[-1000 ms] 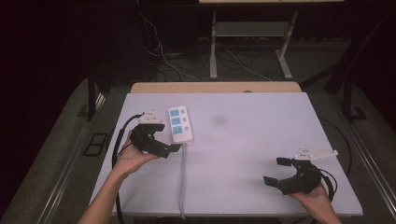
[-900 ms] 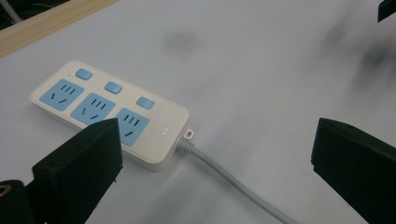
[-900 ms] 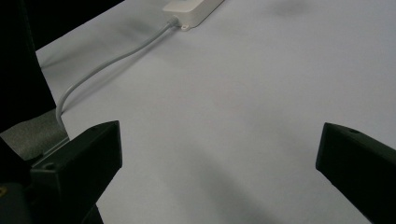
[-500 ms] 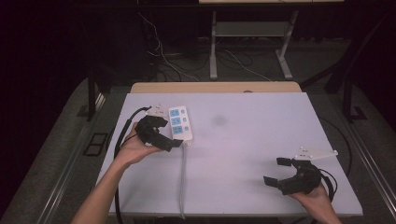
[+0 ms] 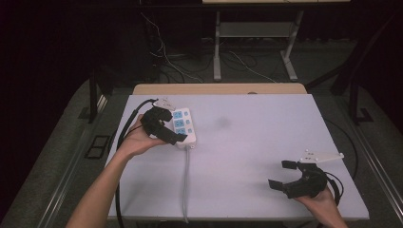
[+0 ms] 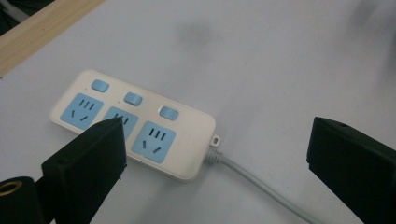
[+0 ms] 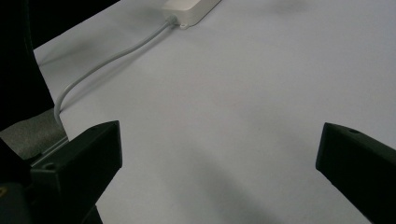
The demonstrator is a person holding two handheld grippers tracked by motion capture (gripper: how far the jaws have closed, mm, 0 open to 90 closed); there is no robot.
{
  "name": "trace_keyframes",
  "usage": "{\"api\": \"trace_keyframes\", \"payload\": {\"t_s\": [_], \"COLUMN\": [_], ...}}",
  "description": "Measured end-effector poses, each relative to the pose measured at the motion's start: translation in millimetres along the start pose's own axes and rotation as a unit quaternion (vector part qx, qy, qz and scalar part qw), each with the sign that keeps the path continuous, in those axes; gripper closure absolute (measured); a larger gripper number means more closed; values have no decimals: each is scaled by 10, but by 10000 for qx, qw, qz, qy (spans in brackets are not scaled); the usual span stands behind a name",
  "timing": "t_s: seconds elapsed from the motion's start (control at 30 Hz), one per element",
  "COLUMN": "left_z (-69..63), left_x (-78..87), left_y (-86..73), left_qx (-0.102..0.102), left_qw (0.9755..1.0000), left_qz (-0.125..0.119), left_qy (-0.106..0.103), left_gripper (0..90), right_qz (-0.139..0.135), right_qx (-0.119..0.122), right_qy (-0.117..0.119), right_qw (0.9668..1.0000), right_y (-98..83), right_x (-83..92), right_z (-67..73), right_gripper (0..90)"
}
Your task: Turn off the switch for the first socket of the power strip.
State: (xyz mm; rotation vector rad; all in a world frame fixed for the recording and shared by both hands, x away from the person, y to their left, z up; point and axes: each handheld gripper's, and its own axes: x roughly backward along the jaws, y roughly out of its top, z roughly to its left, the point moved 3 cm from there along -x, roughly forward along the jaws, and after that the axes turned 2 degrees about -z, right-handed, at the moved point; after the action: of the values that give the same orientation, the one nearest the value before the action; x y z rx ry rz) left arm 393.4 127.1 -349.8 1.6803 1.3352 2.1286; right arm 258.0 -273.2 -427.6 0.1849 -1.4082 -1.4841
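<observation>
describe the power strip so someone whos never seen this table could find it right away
On the white table, look at the far left part, right beside the left gripper. The power strip lies flat there: a white block with three blue sockets and three blue switches, its grey cord running to the near edge.

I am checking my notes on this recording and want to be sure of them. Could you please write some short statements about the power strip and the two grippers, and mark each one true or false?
1. The power strip has three blue sockets. True.
2. A plug sits in one of its sockets. False: all three sockets are empty.
3. The left gripper is shut on the strip. False: its jaws stand wide open, just above the strip.
4. The right gripper is open, far from the strip, at the near right of the table. True.
5. The strip's grey cord runs toward the person's edge of the table. True.
</observation>
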Motion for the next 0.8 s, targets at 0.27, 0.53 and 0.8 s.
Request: {"api": "trace_keyframes", "payload": {"t_s": [0.27, 0.53, 0.8], "left_z": [41, 124, 227], "left_x": [-19, -50, -123], "left_y": [149, 285, 333], "left_qx": [-139, -182, -52], "left_qw": [9999, 9998, 9999], "left_qz": [27, 57, 41], "left_qy": [4, -8, -122], "left_gripper": [57, 133, 213], "right_qz": [5, 42, 41], "right_qx": [0, 3, -4], "right_qy": [8, 27, -1], "right_qw": [10000, 10000, 10000], "right_y": [-3, -8, -10], "right_x": [0, -18, -4], "right_z": [2, 13, -1], "right_gripper": [1, 1, 1]}}
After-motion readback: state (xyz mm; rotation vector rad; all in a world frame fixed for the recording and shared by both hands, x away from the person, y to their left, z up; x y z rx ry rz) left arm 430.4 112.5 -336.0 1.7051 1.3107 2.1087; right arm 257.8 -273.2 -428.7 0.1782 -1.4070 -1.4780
